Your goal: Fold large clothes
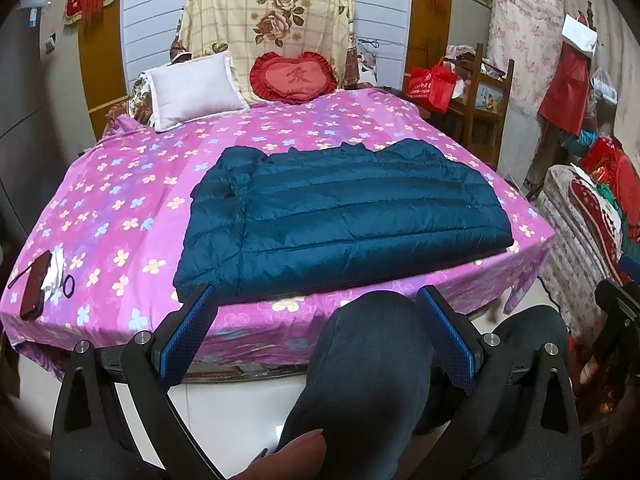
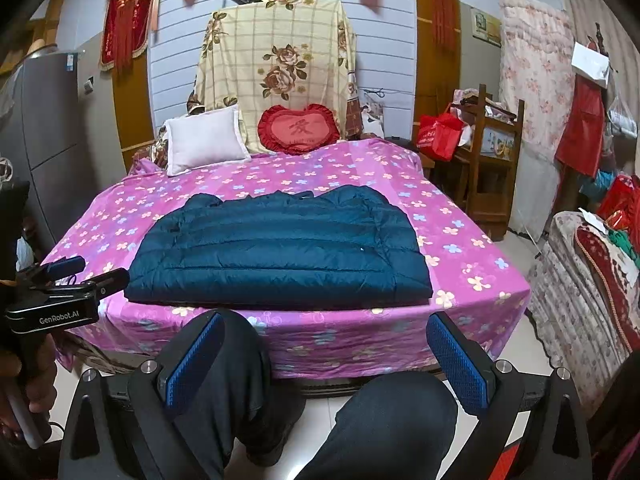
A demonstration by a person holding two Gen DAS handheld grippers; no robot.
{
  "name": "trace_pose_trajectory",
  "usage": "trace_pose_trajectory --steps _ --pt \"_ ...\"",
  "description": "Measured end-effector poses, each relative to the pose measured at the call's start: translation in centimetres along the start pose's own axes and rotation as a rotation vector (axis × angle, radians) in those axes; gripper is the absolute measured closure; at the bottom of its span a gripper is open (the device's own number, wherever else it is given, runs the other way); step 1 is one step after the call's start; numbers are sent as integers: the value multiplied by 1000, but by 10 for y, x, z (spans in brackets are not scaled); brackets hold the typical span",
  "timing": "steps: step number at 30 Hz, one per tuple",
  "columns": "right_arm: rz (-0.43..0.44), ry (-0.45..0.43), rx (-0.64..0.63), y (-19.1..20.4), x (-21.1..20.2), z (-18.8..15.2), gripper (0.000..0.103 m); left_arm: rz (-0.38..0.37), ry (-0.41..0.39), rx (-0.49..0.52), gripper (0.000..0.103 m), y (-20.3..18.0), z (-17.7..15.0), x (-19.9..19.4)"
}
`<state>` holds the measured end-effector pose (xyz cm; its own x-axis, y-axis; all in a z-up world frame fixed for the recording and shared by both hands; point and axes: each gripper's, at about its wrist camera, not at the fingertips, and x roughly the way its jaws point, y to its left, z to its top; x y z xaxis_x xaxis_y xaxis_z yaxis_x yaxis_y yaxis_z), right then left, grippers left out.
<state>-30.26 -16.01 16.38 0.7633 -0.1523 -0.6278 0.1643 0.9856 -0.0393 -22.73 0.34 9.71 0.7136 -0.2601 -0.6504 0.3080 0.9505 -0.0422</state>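
Note:
A dark teal quilted down jacket point(image 1: 340, 216) point(image 2: 280, 252) lies folded into a flat rectangle near the front edge of the bed. My left gripper point(image 1: 316, 296) is open, held back from the bed above the person's knees, with nothing between its blue pads point(image 1: 192, 328). My right gripper point(image 2: 324, 320) is open too, also short of the bed and holding nothing. In the right wrist view the left gripper point(image 2: 92, 274) shows from the side at the far left, held in a hand.
The bed has a pink flowered sheet point(image 1: 120, 208) point(image 2: 460, 248). A phone point(image 1: 36, 284), a tissue and a hair tie point(image 1: 69, 285) lie at its front left corner. A white pillow point(image 1: 196, 88) and a red heart cushion point(image 1: 292, 76) sit at the head. Wooden shelves point(image 1: 488, 96) and piled bedding point(image 1: 580, 232) stand right. The person's knees point(image 1: 372, 360) are below the grippers.

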Motion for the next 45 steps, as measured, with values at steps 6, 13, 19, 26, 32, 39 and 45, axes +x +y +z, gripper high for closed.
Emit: trace_pose_trajectory --steps 6,13,19,26,32,39,45 --pt "6 6 2 -2 2 4 3 0 2 1 4 -2 2 2" --pt "4 4 -3 -2 2 4 3 -2 8 1 4 -3 3 3" --pt "5 6 -2 -2 3 4 3 -4 11 4 4 -3 2 7" --pt "5 7 -2 -2 4 3 3 -8 19 7 4 -3 -2 11" --pt "11 12 -2 -1 9 -1 3 -7 27 6 4 -3 -6 12" --pt "11 11 -3 -2 8 -1 3 -12 30 7 4 -3 -9 14" --pt "14 12 -4 1 11 -4 3 -30 19 7 4 -2 -13 15"
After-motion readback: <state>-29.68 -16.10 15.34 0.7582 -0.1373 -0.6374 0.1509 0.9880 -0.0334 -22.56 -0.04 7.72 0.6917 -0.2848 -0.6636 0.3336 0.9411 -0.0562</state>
